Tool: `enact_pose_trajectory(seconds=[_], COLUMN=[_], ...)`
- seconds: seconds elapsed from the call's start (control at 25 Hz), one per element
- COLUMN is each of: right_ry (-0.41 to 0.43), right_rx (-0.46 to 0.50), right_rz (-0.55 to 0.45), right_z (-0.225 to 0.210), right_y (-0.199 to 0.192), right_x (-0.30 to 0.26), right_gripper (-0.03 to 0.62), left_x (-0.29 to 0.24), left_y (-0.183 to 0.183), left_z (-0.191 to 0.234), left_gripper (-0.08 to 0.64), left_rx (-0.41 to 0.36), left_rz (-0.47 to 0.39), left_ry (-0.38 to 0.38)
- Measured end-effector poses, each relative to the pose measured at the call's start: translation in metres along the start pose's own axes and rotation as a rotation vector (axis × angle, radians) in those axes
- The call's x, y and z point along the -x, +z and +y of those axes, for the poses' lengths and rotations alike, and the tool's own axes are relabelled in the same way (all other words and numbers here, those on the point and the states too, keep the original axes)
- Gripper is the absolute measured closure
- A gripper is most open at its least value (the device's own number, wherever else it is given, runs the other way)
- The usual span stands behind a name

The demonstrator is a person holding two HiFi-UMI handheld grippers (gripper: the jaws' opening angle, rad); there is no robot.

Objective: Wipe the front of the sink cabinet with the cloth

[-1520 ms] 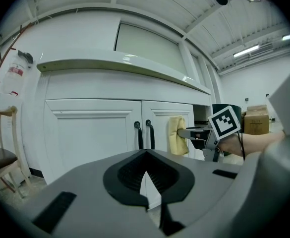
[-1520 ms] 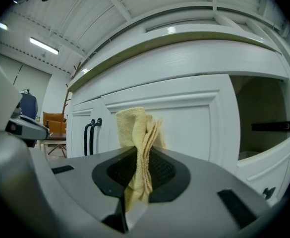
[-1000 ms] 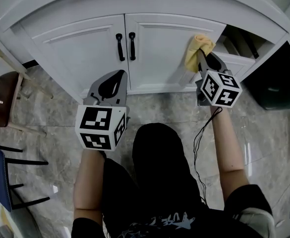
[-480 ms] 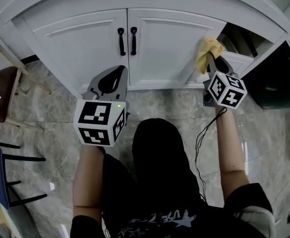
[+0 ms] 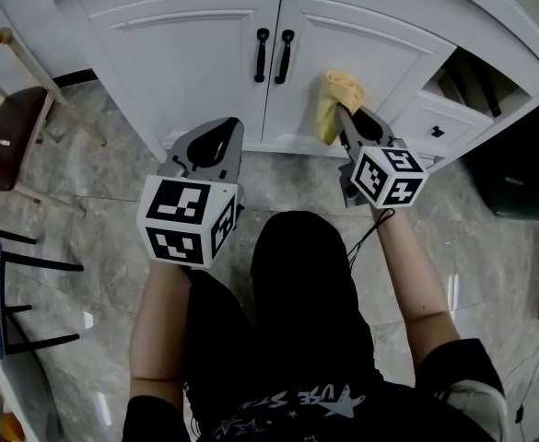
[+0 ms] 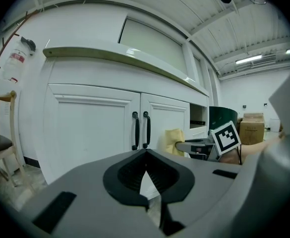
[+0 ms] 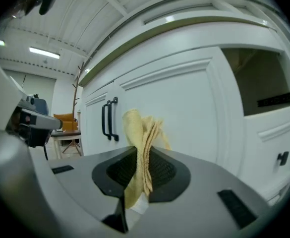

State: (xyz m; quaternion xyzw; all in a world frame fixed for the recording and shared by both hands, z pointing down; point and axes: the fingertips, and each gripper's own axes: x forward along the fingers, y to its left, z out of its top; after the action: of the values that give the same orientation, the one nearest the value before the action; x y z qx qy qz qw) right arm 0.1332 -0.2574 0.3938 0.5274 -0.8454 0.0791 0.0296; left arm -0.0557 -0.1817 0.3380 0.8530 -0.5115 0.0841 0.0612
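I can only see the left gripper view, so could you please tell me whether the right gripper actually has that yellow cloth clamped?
Observer: Yes; in the right gripper view the right gripper has its jaws shut on the yellow cloth, with the folds bunched between them.
Operator: Thank you. What lies right of the right-hand cabinet door?
Observer: A drawer with a small black knob, below the open compartment.
Operator: Is anything trailing from the right gripper?
Observer: A thin black cable hangs from it beside the person's forearm.
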Motion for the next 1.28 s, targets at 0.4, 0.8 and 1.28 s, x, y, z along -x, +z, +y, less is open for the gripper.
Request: enact_pose_trajectory(seconds=[0.4, 0.8, 1.28], right_ry=[0.125, 0.037, -0.13], right_rx=[0.065, 0.024, 0.042], right_rz=[0.066, 0.039, 0.023], right_z=[0.063, 0.024, -0.066], right_y=[-0.041, -0.039, -0.037], right_x=[-0.054, -0.051, -0.006], right_gripper=[0.529, 0.529, 0.529], left_x=[0.013, 0.002, -0.042], left_y=[-0.023, -0.03, -0.041], left_z=[0.021, 0.014, -0.025], left_gripper=[0.543, 0.543, 0.543], left_rx=[0.01, 0.01, 0.009], left_rz=[0.04, 0.058, 0.078], left_ry=[0.038, 0.025, -0.058])
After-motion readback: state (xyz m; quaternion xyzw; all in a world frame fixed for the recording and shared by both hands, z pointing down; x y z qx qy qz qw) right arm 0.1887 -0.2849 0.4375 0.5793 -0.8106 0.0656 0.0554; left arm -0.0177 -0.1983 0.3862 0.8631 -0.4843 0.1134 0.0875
